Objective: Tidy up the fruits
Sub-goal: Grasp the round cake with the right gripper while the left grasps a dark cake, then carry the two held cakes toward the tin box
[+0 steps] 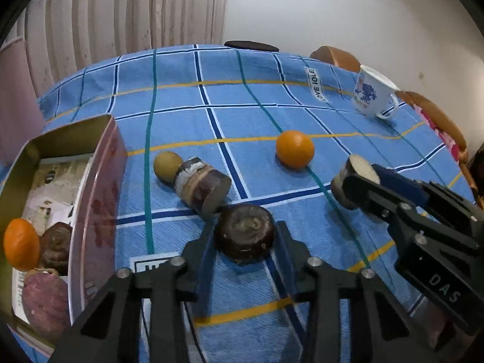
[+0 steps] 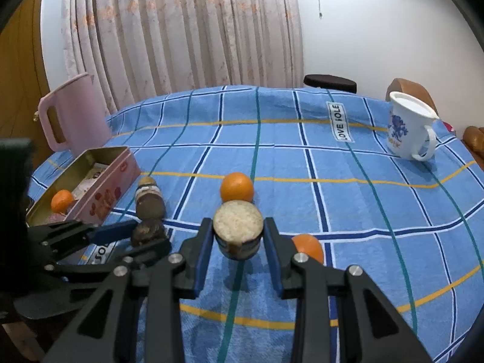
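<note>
My left gripper (image 1: 245,236) is shut on a dark brown round fruit piece (image 1: 245,236), which also shows in the right wrist view (image 2: 148,232). My right gripper (image 2: 237,236) stands around a cut pale-faced piece (image 2: 238,227); small gaps show at both pads, so it is open. That piece also shows in the left wrist view (image 1: 360,178). An orange (image 1: 295,148) lies on the blue checked cloth, and a second orange (image 2: 308,246) lies by my right finger. A pink tin (image 1: 96,199) at the left holds an orange (image 1: 21,248) and dark pieces.
A long brown cut piece (image 1: 201,189) and a yellow-green round fruit (image 1: 167,165) lie beside the tin. A white mug with blue flowers (image 2: 408,127) stands far right. A pink jug (image 2: 75,112) stands behind the tin. Wooden chairs (image 1: 435,115) line the right table edge.
</note>
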`<state>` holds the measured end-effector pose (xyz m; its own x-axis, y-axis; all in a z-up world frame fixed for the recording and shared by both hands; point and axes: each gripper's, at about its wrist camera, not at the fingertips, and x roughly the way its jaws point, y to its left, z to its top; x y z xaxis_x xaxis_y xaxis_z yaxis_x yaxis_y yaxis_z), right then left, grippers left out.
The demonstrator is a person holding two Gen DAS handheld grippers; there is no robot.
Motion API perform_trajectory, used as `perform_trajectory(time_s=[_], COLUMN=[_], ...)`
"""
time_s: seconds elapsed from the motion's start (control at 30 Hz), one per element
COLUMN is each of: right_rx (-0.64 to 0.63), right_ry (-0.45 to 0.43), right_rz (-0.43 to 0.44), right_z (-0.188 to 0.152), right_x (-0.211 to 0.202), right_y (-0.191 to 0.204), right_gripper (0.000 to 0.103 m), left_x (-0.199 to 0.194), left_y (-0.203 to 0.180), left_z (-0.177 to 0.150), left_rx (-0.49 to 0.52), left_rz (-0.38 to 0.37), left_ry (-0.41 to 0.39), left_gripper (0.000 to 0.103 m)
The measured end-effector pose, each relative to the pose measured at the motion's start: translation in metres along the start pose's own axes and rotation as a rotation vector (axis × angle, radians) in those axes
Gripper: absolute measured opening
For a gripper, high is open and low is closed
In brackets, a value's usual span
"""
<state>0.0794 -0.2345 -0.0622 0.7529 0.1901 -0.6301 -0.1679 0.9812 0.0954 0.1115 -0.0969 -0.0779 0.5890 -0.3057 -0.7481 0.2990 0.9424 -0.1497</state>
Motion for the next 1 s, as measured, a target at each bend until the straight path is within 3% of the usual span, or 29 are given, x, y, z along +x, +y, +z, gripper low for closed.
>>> perform_trajectory(time_s=[0.33, 1.0], right_rx=[-0.003, -0.023], right_ry=[-0.015, -0.091], right_rz=[0.021, 0.076], right_z=[0.0, -0.004], right_x=[-0.002, -0.018], right_y=[0.001, 0.004], right_gripper=[0.036, 0.036], left_x=[-0.023, -0.043], left_y=[-0.001, 0.001], left_z=[-0.002, -0.008], left_rx=[0.004, -0.005], left_rz=[0.027, 0.073], left_ry=[-0.116, -0.225], left_gripper=[0.04, 0.04])
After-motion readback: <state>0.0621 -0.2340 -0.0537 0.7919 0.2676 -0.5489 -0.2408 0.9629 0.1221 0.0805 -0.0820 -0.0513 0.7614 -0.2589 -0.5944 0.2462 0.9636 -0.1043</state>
